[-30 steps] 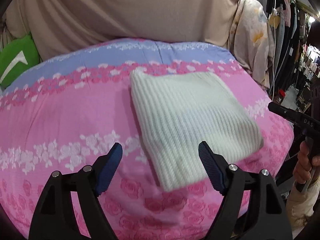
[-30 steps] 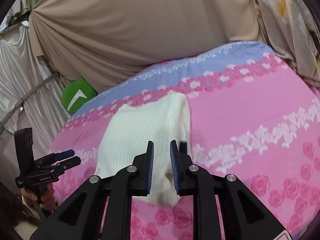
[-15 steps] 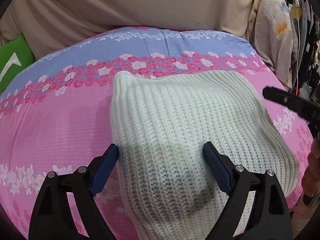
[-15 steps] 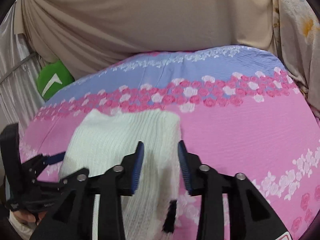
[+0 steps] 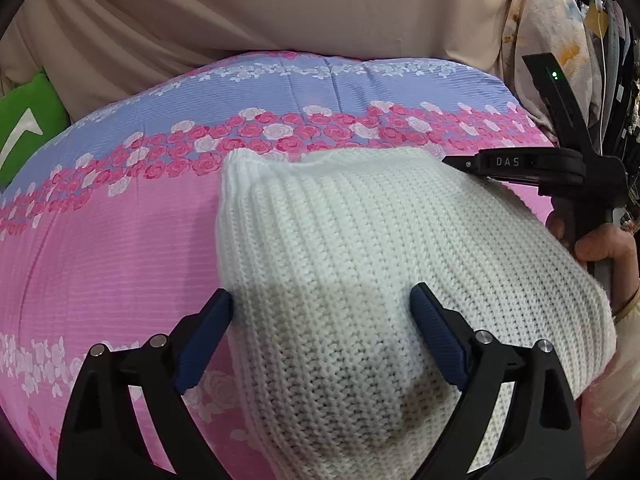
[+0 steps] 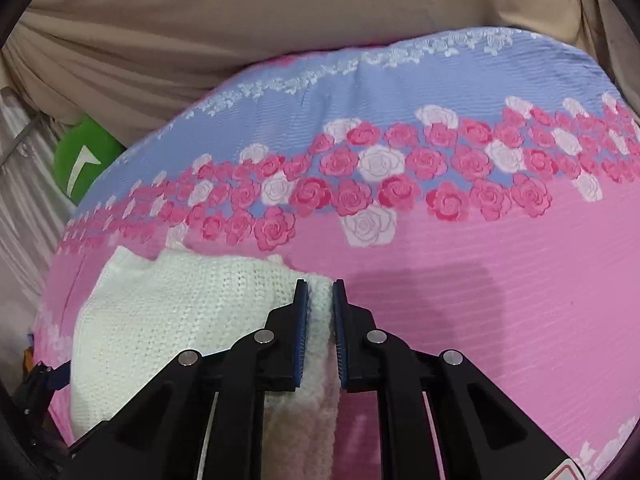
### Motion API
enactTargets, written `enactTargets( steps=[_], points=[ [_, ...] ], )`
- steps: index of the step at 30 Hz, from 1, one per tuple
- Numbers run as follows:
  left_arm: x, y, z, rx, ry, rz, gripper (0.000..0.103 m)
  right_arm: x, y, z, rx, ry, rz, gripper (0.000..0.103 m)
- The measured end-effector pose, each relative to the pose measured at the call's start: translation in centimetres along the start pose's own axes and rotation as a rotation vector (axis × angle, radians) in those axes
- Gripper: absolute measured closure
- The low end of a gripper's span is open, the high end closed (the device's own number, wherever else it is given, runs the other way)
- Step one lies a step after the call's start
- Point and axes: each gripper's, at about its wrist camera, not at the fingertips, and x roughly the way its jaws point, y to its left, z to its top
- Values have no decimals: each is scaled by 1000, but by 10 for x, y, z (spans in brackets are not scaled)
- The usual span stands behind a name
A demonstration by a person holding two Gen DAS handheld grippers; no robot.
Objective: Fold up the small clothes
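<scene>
A folded white knit garment (image 5: 380,248) lies on the pink rose-print bed cover (image 5: 120,240). My left gripper (image 5: 322,316) hangs low over its near left part. Its jaws stand wide and are opening, with the knit between the blue pads (image 5: 208,324) but not pinched. In the right wrist view my right gripper (image 6: 320,304) is closing on the knit's (image 6: 180,320) right edge, and the pads press a strip of it. From the left wrist view that gripper (image 5: 452,161) reaches the knit's far right corner, held by a hand (image 5: 600,248).
A beige drape (image 5: 280,8) hangs behind the bed. A green cushion (image 5: 24,128) sits at the far left edge. Floral fabric and hanging clothes (image 5: 560,40) stand to the right. Bare bed cover (image 6: 480,280) stretches right of the knit.
My left gripper came down close over the knit and widened a little. My right gripper swung to the knit's far right edge, opened, then closed on that edge.
</scene>
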Motion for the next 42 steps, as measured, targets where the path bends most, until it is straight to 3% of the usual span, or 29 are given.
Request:
enactTargets(
  steps=[4, 8, 10, 12, 14, 15, 17, 21, 24, 26, 30, 33, 35, 38, 42],
  points=[
    [1, 0, 0, -7, 8, 8, 12, -41, 7, -2, 15, -60, 21, 85],
    [1, 1, -2, -12, 5, 11, 12, -94, 13, -40, -9, -125, 67, 79],
    [1, 1, -2, -13, 4, 12, 12, -112, 11, -68, -10, -131, 88, 61],
    [1, 1, -3, -11, 3, 14, 12, -124, 13, -102, -5, -107, 131, 54],
    [1, 1, -3, -10, 2, 18, 12, -123, 15, -127, 0, -72, 129, 55],
    [1, 0, -3, -11, 3, 19, 12, -121, 16, -136, 2, -60, 109, 71],
    [0, 0, -3, -13, 5, 17, 12, -122, 14, -146, 23, -70, 94, 81],
    [-13, 1, -6, -30, -3, -12, 12, -137, 10, -153, 53, -118, 88, 86],
    [-28, 5, -12, -51, -17, -45, 13, -99, 11, -163, 15, 11, 23, 83],
    [-39, 18, -17, -105, -22, -89, 13, -101, 11, -163, 35, 3, 32, 79],
    [-45, 51, -24, -200, -5, -108, 11, -118, 8, -143, 67, -76, 42, 52],
    [-28, 68, -26, -274, 45, -159, 10, -103, 4, -127, 82, -51, 39, 40],
    [-14, 73, -27, -315, 84, -241, 9, -86, 1, -123, 99, -14, 55, 37],
    [3, 73, -27, -354, 124, -328, 7, -63, -5, -121, 144, 38, 145, 35],
    [11, 62, -22, -335, 148, -393, 7, -48, -4, -121, 170, 67, 232, 33]
  ],
)
